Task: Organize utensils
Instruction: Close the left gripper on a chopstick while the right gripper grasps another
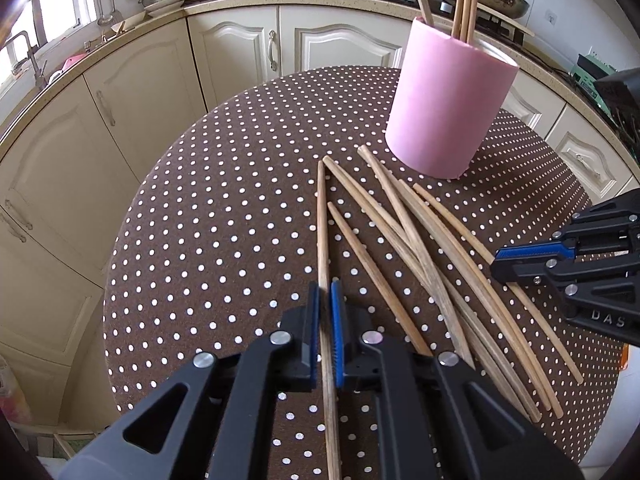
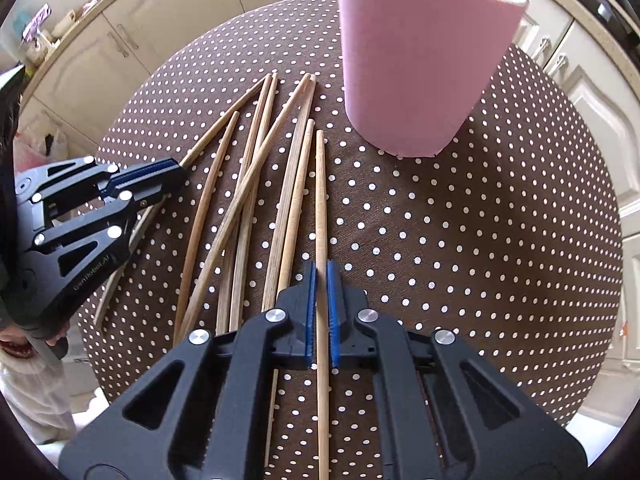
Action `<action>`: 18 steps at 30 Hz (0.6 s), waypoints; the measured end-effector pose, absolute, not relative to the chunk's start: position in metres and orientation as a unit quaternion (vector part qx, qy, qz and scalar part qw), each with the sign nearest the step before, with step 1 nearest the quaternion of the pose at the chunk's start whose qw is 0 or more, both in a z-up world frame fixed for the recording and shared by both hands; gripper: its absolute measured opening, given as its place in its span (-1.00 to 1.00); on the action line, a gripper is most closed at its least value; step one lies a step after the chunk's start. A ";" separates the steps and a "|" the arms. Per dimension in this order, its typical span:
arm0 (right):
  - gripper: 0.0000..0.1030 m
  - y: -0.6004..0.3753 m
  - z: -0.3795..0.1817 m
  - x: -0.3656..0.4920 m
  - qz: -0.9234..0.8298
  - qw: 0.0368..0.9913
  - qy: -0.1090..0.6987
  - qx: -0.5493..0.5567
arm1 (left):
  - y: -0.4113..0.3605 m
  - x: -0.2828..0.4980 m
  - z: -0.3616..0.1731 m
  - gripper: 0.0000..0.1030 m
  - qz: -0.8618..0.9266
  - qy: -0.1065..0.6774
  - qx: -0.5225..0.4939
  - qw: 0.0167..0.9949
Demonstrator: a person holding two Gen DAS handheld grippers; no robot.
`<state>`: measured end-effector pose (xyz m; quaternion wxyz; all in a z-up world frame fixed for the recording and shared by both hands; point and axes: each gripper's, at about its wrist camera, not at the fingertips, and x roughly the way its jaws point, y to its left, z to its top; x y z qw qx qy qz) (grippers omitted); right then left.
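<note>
Chopstick (image 2: 320,200) — clamped in right gripper (image 2: 321,276).

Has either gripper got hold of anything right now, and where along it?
Yes. The left gripper is shut on one wooden chopstick and the right gripper on another wooden chopstick, each clamped partway along the shaft, both still lying on the table.

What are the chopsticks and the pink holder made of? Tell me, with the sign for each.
Chopsticks: probably bamboo or wood, unvarnished matte; tan colour with lengthwise grain streaks.
Pink holder: looks like a soft foam sleeve, matte; thick cut edge and a ragged bottom rim. What lies under the pink layer cannot be told.
</note>
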<state>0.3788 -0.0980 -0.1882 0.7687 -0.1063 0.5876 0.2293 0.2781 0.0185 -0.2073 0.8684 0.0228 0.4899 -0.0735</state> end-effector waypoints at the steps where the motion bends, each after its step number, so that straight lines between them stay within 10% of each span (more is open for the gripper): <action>1: -0.88 -0.100 -0.188 0.383 0.231 0.766 0.592 -0.101 | 0.017 0.280 -0.207 -0.88 -0.073 0.494 0.024 0.866; 18: -0.89 -0.107 -0.189 0.370 0.223 0.784 0.575 -0.075 | 0.026 0.279 -0.209 -0.90 -0.079 0.473 -0.003 0.878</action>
